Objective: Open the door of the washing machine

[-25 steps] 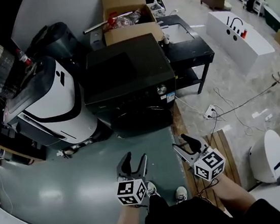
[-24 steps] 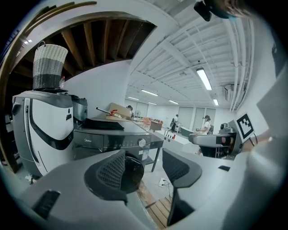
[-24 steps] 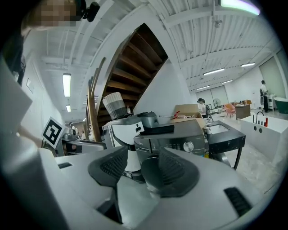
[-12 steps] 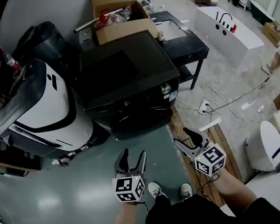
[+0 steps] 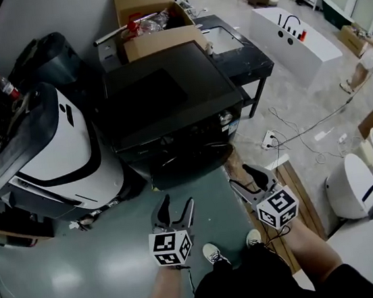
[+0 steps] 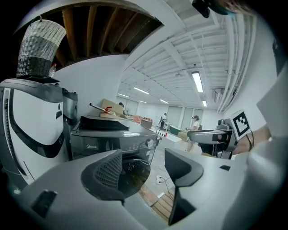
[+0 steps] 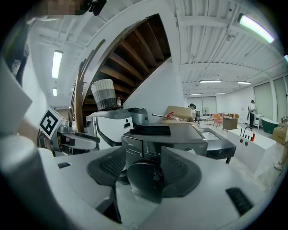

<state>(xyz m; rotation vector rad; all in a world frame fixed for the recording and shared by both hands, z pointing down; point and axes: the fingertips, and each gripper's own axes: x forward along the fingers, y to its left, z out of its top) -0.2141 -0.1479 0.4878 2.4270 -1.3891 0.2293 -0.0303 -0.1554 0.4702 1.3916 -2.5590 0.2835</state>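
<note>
A black front-loading washing machine [image 5: 167,103] stands ahead of me, its round dark door [image 5: 189,162] shut and facing me. Both grippers hover over the green floor short of it, apart from it. My left gripper [image 5: 173,211] points at the door, its jaws opening with nothing between them. My right gripper [image 5: 248,179] is off the machine's front right corner, jaws also opening and empty. In the left gripper view the door [image 6: 135,167] shows between the fingers [image 6: 108,173]. The right gripper view frames the door [image 7: 145,174] past its own fingers [image 7: 177,173].
A white-and-black appliance [image 5: 50,149] stands close on the washer's left. Behind are an open cardboard box [image 5: 156,19] and a black table [image 5: 246,58]. A power strip with cables [image 5: 269,143], a wooden slat board [image 5: 296,195] and a white appliance [image 5: 352,188] lie on the right.
Both grippers have moved forward toward the washing machine, which now sits closer in the head view. Their jaws have spread a little wider.
</note>
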